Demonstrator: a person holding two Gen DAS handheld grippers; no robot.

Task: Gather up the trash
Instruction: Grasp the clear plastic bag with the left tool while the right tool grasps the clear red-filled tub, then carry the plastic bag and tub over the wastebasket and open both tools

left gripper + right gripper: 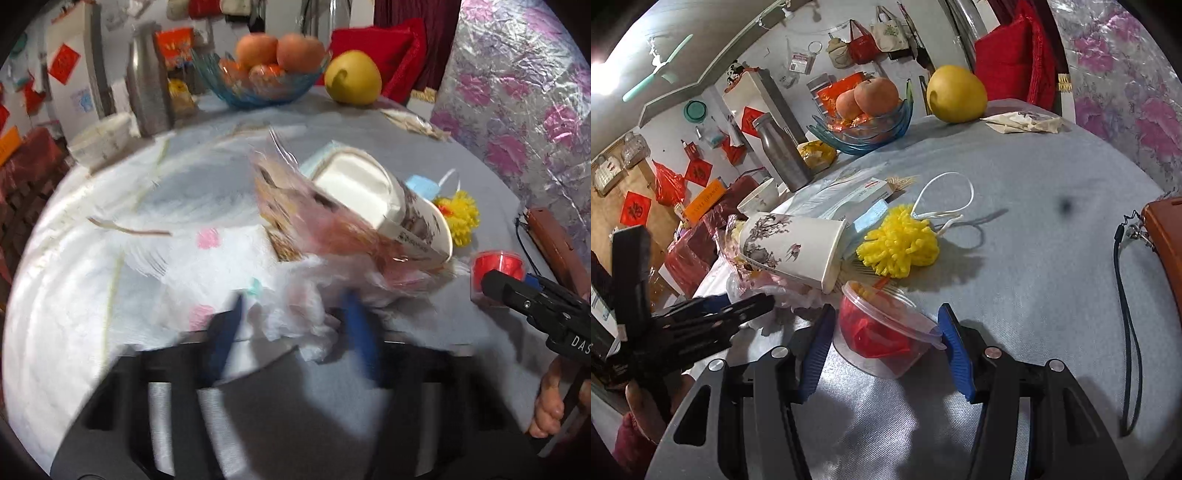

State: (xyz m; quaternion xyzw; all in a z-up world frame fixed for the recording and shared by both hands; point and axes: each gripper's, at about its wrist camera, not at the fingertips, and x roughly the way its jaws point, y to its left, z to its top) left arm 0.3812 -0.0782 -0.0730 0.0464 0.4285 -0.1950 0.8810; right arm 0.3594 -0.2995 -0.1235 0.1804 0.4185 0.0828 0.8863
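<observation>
Item: left gripper (291,325), lower centre, clenched on crumpled white plastic bag (295,314). Right gripper (882,347), lower centre, grasping clear plastic tub of red scraps (882,332). Step, judged: gathering rubbish. Next move likely calls for carrying the tub into the bag's mouth.
</observation>
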